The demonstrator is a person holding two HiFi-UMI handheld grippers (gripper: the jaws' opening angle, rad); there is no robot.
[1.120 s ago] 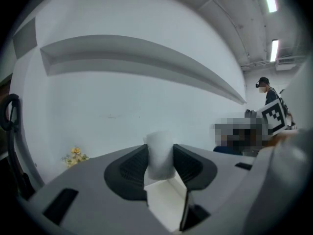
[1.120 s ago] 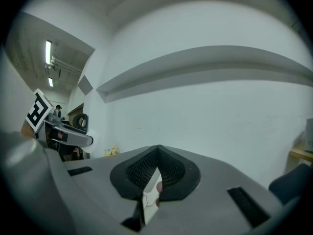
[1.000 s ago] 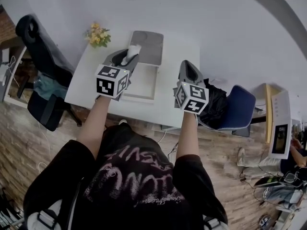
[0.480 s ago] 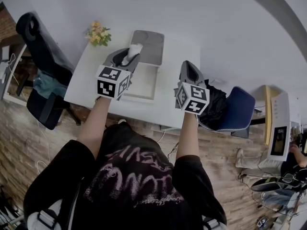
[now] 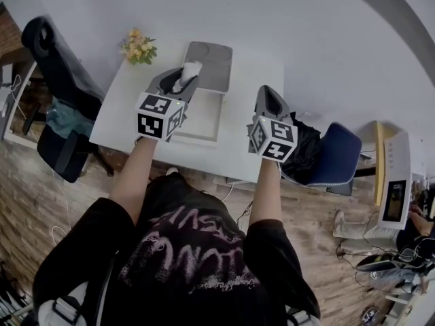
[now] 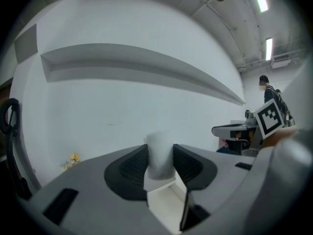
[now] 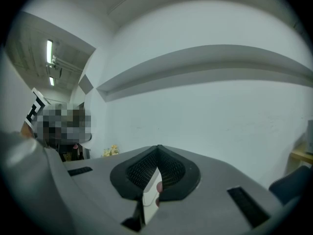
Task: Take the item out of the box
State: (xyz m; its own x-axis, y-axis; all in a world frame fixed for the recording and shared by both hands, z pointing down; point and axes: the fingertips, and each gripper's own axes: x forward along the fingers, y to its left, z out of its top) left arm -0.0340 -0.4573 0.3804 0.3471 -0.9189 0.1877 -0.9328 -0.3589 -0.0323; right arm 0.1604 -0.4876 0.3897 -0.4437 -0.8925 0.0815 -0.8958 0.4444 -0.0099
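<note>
An open white box lies on the white table, its grey lid folded back at the far end. My left gripper is over the box's far left part, shut on a small white item. In the left gripper view the white item stands upright between the two dark pads, held above the table. My right gripper hovers at the table's right edge, beside the box. Its jaws meet at the tips, nothing between them.
A small bunch of yellow flowers stands at the table's far left corner. A black office chair is left of the table. A blue chair with a black bag is to the right. Behind the table is a plain white wall.
</note>
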